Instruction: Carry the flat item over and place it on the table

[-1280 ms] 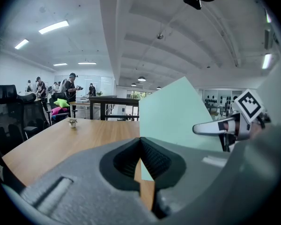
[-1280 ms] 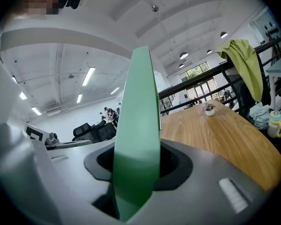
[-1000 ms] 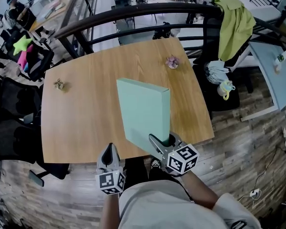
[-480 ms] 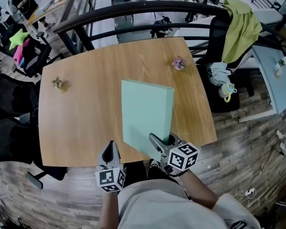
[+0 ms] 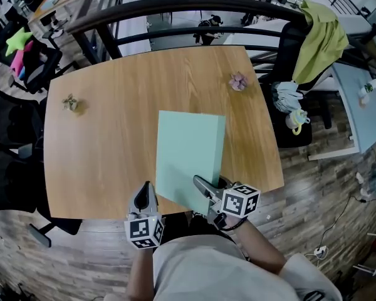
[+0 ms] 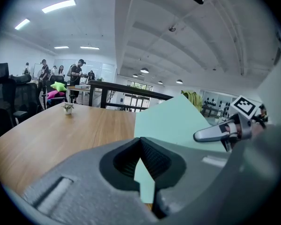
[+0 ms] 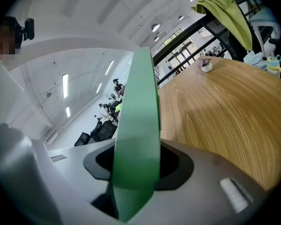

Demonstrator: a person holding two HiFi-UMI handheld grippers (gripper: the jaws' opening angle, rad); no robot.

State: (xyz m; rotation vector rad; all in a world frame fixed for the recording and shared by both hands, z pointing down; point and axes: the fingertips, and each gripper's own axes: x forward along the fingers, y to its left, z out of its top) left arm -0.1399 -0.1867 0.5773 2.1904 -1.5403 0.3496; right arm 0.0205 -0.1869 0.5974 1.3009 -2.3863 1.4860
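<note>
The flat item is a pale green rectangular panel (image 5: 189, 152), positioned over the near half of the wooden bench (image 5: 106, 143). Its long axis runs from the person outward toward the dark railing (image 5: 175, 5). One short edge points at the railing, and the other sits at the near bench edge. The panel is held at a slight tilt rather than lying flat, and a thin strip of its right side face is visible in the head view. Contact between the far edge and the bench cannot be determined. The right tongs (image 5: 199, 184) are clamped on the near right corner, with the panel standing edge-on between the pads in the right gripper view. These jaws have just eased slightly wider, with the panel still between them. The left tongs (image 5: 145, 190) are closed together on nothing, tip just beside the near left corner. A small potted plant (image 5: 69, 102) stands near the left bench edge, and a pink flower (image 5: 239, 81) stands near the far right corner, both well apart from the panel
</note>
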